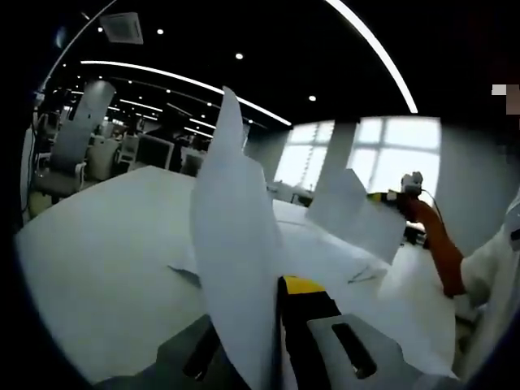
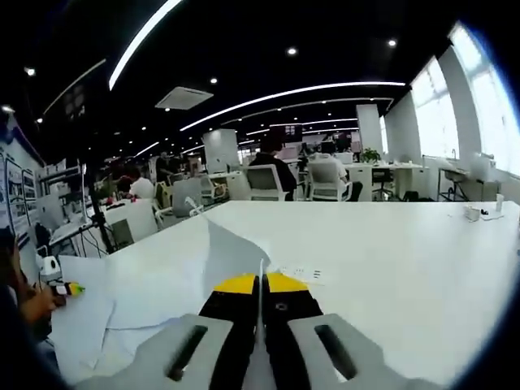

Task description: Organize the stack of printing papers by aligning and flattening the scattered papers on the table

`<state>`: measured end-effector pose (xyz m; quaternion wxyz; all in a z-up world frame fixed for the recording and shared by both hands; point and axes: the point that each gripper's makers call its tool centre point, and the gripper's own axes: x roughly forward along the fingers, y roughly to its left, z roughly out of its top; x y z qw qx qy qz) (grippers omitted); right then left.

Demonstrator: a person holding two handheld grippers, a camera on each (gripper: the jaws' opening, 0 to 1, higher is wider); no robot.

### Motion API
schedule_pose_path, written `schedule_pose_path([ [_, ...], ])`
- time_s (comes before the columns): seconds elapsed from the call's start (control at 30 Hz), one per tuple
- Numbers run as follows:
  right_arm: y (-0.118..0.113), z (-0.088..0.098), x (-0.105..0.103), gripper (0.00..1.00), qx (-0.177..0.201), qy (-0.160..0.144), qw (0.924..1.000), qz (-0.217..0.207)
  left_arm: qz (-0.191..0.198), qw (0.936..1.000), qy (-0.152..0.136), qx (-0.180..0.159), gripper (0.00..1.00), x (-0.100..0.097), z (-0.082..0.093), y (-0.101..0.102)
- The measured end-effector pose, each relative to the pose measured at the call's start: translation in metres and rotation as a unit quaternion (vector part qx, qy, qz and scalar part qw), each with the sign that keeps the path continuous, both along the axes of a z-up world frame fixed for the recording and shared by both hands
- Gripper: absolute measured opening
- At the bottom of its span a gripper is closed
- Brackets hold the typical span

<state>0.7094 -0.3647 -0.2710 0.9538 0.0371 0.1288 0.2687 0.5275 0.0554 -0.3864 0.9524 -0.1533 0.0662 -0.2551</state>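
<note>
Papers lifted off the table by both grippers

Left gripper view: left gripper [image 1: 272, 325] clenches an upright sheet [image 1: 231, 244]; the right gripper [image 1: 388, 197] lifts another sheet [image 1: 357, 213] above the white table [image 1: 106, 268].
Right gripper view: right gripper [image 2: 260, 286] pinches a sheet edge-on [image 2: 261, 280]; loose papers [image 2: 146, 296] lie on the table [image 2: 390, 260]

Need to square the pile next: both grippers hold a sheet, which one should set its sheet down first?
Probably right: the right gripper holds its sheet low over the table; the left gripper holds its paper upright.

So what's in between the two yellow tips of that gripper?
A sheet of printing paper, seen edge-on, is pinched between the yellow tips of the right hand-held gripper in the right gripper view.
</note>
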Motion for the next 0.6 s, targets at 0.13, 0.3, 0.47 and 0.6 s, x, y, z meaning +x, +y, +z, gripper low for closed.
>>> schedule_pose_path([
  [0.13, 0.003, 0.001, -0.001, 0.00, 0.004, -0.001, 1.0000, 0.008, 0.000, 1.0000, 0.001, 0.004, 0.06, 0.000, -0.001, -0.001],
  [0.3, 0.006, 0.004, -0.002, 0.00, 0.006, -0.004, 0.9999, 0.011, 0.002, 1.0000, 0.004, 0.001, 0.06, 0.001, -0.001, -0.001],
  [0.47, 0.017, 0.008, -0.004, 0.00, 0.010, -0.010, 0.9995, 0.027, 0.002, 1.0000, 0.007, 0.002, 0.06, 0.002, -0.002, 0.000],
  [0.6, 0.028, 0.009, -0.004, 0.00, 0.016, -0.012, 0.9991, 0.038, 0.002, 1.0000, 0.002, 0.009, 0.06, 0.002, -0.002, 0.000],
])
